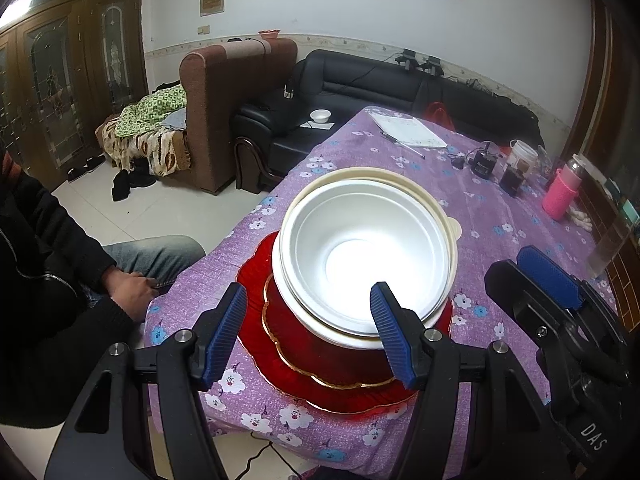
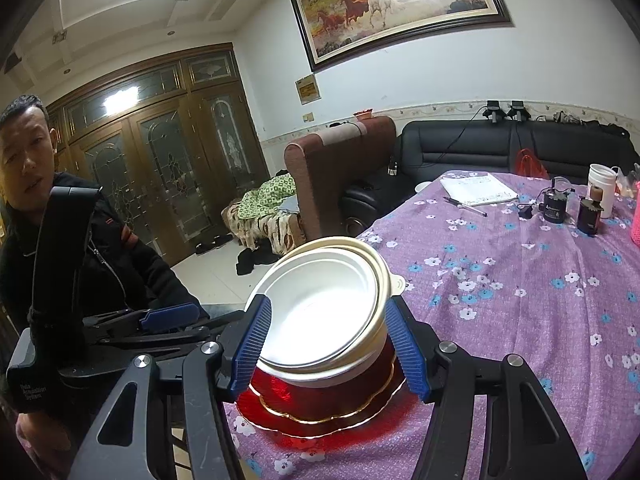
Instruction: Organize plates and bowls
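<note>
A white bowl (image 1: 360, 248) is nested in a cream bowl (image 1: 400, 178), and both stand on stacked red gold-rimmed plates (image 1: 320, 360) at the near corner of the purple floral table (image 1: 500, 216). My left gripper (image 1: 308, 332) hangs open just in front of the stack, its right fingertip overlapping the bowl's near rim and nothing pressed between the pads. My right gripper (image 1: 548, 276) is off to the right of the stack. In the right wrist view the bowls (image 2: 320, 308) and the plates (image 2: 332, 412) show between the wide, open fingers of the right gripper (image 2: 328, 344).
A person in a dark jacket (image 1: 52, 272) sits at the table's left edge. At the far end lie a notebook (image 1: 408, 130), small dark devices (image 1: 486, 164), a white cup (image 1: 522, 156) and a pink bottle (image 1: 560, 192). A small white bowl (image 1: 321, 116) sits on the black sofa.
</note>
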`<move>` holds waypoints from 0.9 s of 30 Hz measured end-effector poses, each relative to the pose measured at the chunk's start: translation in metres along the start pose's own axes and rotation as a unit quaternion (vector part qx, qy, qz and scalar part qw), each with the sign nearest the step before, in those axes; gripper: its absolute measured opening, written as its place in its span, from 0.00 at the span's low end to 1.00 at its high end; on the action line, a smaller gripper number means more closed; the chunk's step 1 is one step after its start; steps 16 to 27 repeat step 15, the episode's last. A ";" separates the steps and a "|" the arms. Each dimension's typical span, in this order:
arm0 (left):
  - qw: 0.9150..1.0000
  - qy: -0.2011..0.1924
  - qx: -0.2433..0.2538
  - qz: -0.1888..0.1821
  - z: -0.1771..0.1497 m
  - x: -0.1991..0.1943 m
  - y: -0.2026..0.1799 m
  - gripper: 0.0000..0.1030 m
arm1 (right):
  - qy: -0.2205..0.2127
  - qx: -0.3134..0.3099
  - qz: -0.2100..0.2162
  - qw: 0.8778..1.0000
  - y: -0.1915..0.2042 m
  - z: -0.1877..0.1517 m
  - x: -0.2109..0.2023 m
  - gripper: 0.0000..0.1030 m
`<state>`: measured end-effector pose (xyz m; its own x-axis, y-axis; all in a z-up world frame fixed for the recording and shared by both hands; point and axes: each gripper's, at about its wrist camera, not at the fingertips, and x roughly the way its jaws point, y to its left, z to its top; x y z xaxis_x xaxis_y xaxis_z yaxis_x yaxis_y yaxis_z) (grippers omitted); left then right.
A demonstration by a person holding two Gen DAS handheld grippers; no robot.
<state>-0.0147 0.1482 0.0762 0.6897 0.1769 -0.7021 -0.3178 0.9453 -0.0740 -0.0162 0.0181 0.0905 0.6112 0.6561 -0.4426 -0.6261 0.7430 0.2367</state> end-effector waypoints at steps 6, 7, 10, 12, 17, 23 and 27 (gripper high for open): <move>1.000 0.002 -0.006 -0.006 0.001 0.002 -0.002 0.64 | -0.001 0.001 -0.001 1.000 -0.002 -0.001 0.002 0.59; 1.000 -0.001 -0.006 -0.005 0.001 0.002 -0.002 0.71 | -0.002 0.001 -0.002 1.000 -0.003 -0.001 0.003 0.59; 1.000 -0.011 -0.004 0.001 0.002 0.000 -0.004 0.77 | -0.004 0.005 0.000 1.000 -0.004 0.000 0.003 0.59; 1.000 -0.012 -0.006 -0.007 0.002 0.000 -0.004 0.77 | -0.006 0.012 0.001 1.000 -0.007 0.000 0.005 0.59; 1.000 -0.010 -0.005 -0.006 0.003 0.001 -0.004 0.79 | -0.007 0.020 0.001 1.000 -0.010 0.000 0.005 0.60; 1.000 -0.010 -0.005 -0.006 0.003 0.001 -0.004 0.79 | -0.007 0.020 0.001 1.000 -0.010 0.000 0.005 0.60; 1.000 -0.010 -0.005 -0.006 0.003 0.001 -0.004 0.79 | -0.007 0.020 0.001 1.000 -0.010 0.000 0.005 0.60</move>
